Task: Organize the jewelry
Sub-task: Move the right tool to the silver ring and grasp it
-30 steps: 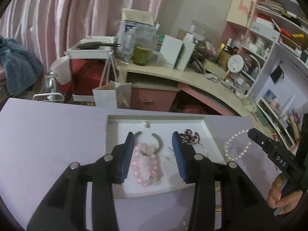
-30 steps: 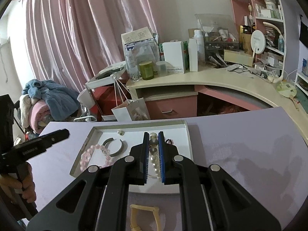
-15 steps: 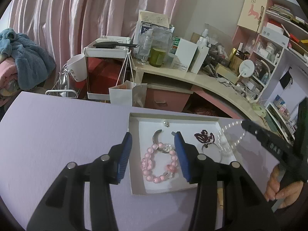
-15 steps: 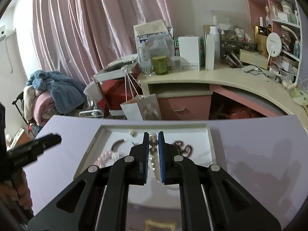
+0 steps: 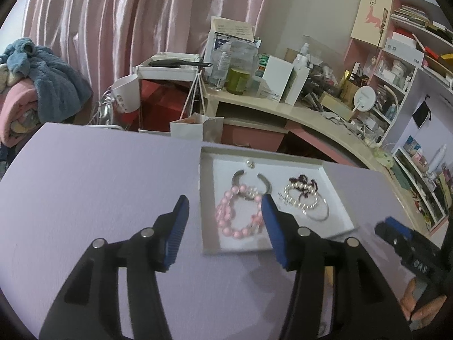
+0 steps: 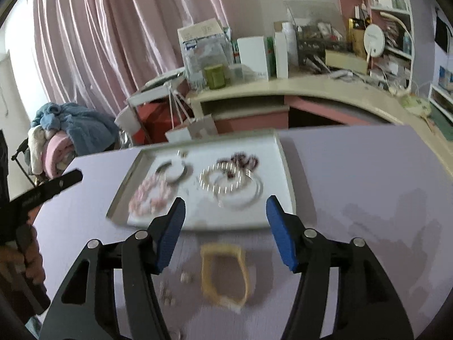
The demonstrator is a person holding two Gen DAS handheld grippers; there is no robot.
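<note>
Jewelry mostly sits in the white tray (image 5: 338, 212) on the purple table (image 5: 85, 184): a pink bead bracelet (image 5: 239, 215), a silver open cuff (image 5: 250, 180), a pearl strand (image 5: 300, 197) tangled over some dark beads, and a thin silver bangle (image 5: 318, 212). Still outside, just in front of the tray, is a yellow band (image 6: 223, 273) plus a few tiny bits beside it (too blurry to name). Both tools are spread wide with nothing in them: left gripper (image 5: 223, 229) hovers over the tray's near left corner, right gripper (image 6: 225, 228) above the yellow band.

My guess is the yellow band goes next. It looks light and fairly stiff, so pinching one side of the loop should work; it lies flat, so a fingertip has to get under or across an edge. The tiny bits will be fiddly and easy to flick away. The tray's raised lip is the only thing in the way, and the strands inside look snaggy.
</note>
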